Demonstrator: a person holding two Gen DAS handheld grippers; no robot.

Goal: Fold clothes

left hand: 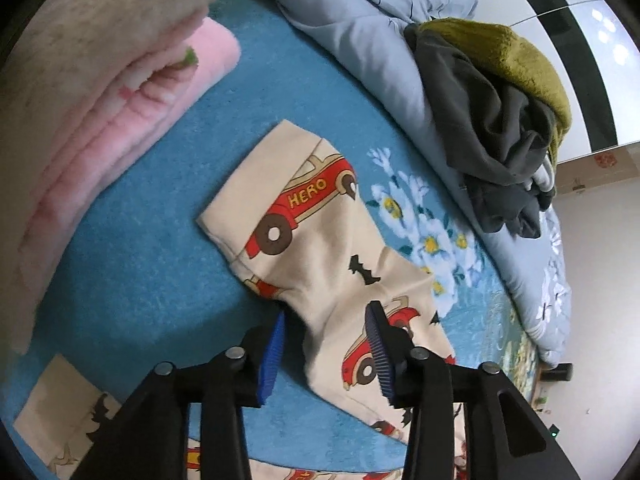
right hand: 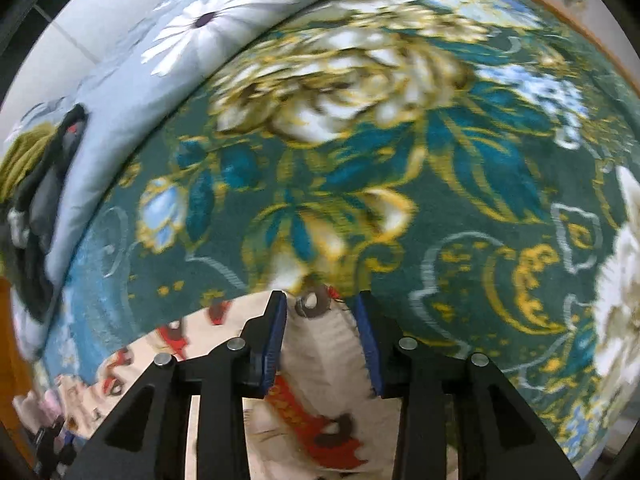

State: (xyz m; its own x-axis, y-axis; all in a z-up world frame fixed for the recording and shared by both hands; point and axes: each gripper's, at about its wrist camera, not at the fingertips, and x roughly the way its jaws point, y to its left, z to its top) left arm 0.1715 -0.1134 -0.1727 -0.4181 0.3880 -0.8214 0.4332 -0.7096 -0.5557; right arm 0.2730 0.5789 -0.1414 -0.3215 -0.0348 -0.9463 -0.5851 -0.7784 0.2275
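A cream child's garment printed with red "HERO" cars (left hand: pixel 304 216) lies on the blue floral blanket (left hand: pixel 160 248), one leg or sleeve stretched away from me. My left gripper (left hand: pixel 328 344) is open, its blue pads either side of the garment's near part, with cloth lying between them. In the right wrist view the same cream car-print cloth (right hand: pixel 320 380) bunches between the blue pads of my right gripper (right hand: pixel 322 320), whose jaws stand apart around it; whether they pinch it is unclear. The view is blurred.
A folded pink and beige blanket (left hand: pixel 100 120) lies at the left. A grey-blue quilt (left hand: pixel 360 40) runs along the back, with a pile of dark grey and olive clothes (left hand: pixel 500 120) on it. The quilt (right hand: pixel 168 40) and green floral blanket (right hand: pixel 400 160) fill the right view.
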